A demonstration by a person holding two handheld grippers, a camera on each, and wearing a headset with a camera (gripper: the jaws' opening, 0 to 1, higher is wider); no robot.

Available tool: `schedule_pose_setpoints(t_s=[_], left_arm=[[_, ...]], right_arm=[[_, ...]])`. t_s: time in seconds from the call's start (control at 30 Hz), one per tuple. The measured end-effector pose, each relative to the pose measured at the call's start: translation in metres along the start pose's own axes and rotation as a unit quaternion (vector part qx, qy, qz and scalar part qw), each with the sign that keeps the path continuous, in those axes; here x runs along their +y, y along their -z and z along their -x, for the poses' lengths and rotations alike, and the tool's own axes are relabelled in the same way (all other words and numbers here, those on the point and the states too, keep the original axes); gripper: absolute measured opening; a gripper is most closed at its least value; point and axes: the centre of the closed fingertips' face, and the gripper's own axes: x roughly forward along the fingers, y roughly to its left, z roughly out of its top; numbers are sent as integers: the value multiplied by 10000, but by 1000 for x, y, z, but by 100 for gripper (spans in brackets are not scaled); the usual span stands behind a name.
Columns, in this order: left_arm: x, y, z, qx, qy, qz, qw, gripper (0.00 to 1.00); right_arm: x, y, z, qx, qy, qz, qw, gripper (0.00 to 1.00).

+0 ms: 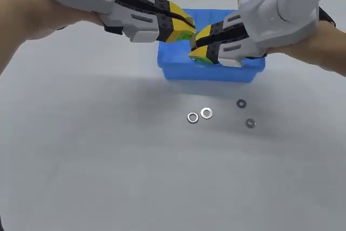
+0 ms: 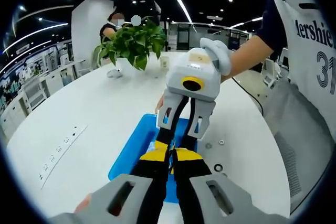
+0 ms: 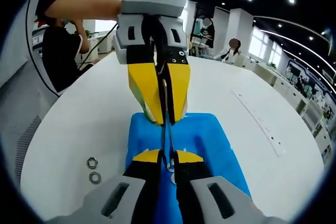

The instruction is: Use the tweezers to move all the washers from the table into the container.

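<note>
Two grippers meet tip to tip above the blue container (image 1: pixel 208 72). My left gripper (image 1: pixel 187 26) comes in from the left and my right gripper (image 1: pixel 194 47) from the right, each with yellow-tipped jaws closed. In the right gripper view thin metal tweezers (image 3: pixel 167 121) run from the left gripper's shut yellow jaws down into my right gripper (image 3: pixel 167 157), which is also shut on them. Several washers (image 1: pixel 193 117) lie on the white table in front of the container, with two washers (image 3: pixel 93 169) left of it in the right gripper view.
The container (image 2: pixel 130 153) sits mid-table with white tabletop (image 1: pixel 97 150) all around it. A potted plant (image 2: pixel 131 45) stands at the far end of the table with a person behind it. More people work at the benches behind.
</note>
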Motion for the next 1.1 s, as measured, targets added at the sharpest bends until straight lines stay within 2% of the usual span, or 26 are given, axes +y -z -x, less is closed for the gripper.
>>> schedule_pose_setpoints(t_s=[0.1,0.33,0.6,0.9,1.1], left_arm=[[5,-1,0,-13,-14,13,10000,7],[3,0,0,35,-36,-66,10000,7],[-7,-16,10,-14,-40,-193,9998,7],[-34,-49,32,-196,-48,-374,9991,7],[-55,-64,40,-242,-31,-466,9986,7]], right_arm=[[0,-1,1,-33,3,-36,10000,10],[0,-3,3,-3,51,62,10000,12],[2,-19,14,-81,145,266,9995,12],[19,-53,44,-398,181,543,9976,11],[32,-63,55,-431,161,657,9968,10]])
